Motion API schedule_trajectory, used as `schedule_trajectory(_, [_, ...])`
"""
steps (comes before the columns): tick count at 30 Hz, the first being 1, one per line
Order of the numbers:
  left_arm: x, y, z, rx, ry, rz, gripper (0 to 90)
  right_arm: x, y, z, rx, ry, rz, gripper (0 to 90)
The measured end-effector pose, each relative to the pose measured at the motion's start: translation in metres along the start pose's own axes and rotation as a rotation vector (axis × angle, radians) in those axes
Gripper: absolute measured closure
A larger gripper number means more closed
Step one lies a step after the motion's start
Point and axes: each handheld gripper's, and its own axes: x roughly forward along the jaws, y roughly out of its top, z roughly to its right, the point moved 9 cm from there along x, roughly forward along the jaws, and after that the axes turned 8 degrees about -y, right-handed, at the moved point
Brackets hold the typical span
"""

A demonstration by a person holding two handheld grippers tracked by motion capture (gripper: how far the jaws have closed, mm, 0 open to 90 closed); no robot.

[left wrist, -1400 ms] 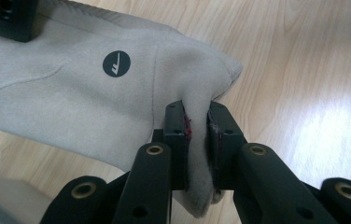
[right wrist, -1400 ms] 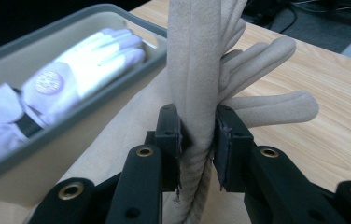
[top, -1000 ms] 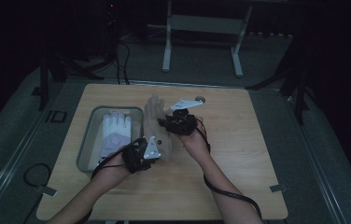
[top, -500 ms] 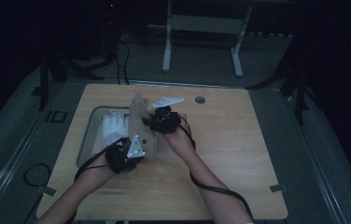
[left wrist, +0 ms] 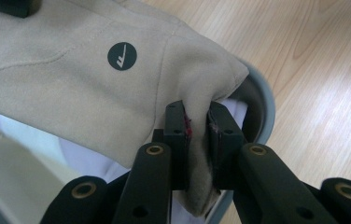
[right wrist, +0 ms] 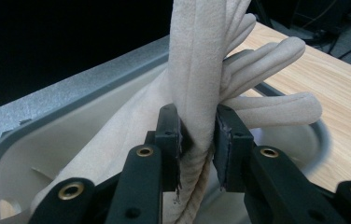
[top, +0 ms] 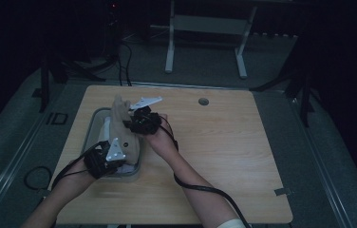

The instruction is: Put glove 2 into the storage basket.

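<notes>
A tan suede glove [top: 119, 126] hangs stretched between both grippers over a grey tray [top: 91, 124] at the table's left. My left gripper [top: 115, 159] is shut on the glove's cuff edge [left wrist: 197, 140], near a round dark logo [left wrist: 122, 56]. My right gripper [top: 131, 124] is shut on the glove's finger end [right wrist: 197, 107], whose fingers [right wrist: 267, 60] stick up beyond the jaws. A white glove [left wrist: 89, 158] lies in the tray under the tan one.
The grey tray's rim [right wrist: 47, 121] curves around below the glove. Bare wooden tabletop [top: 224, 142] stretches to the right of the tray, with a round cable hole [top: 203, 101] near the back edge. Cables trail from both grippers toward the front edge.
Both grippers have carried the tan glove leftward from the table's middle to above the grey tray. Both stay shut on it.
</notes>
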Motion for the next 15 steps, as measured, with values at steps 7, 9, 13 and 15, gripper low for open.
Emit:
schedule_trajectory(7, [-0.007, -0.014, 0.000, -0.038, 0.010, 0.007, 80.3, 0.013, 0.007, -0.017, -0.017, 0.040, -0.008, 73.3])
schedule_trajectory(9, [-0.004, -0.020, 0.001, -0.052, -0.002, -0.002, 80.3, 0.019, 0.004, -0.023, -0.024, 0.046, -0.013, 73.3])
schedule_trajectory(13, [0.002, -0.023, 0.002, -0.053, -0.008, -0.020, 80.3, 0.028, -0.005, -0.025, -0.018, 0.050, -0.042, 73.3])
schedule_trajectory(15, [0.005, -0.024, 0.002, -0.055, -0.015, -0.022, 80.3, 0.033, -0.011, -0.024, -0.025, 0.039, -0.059, 73.2])
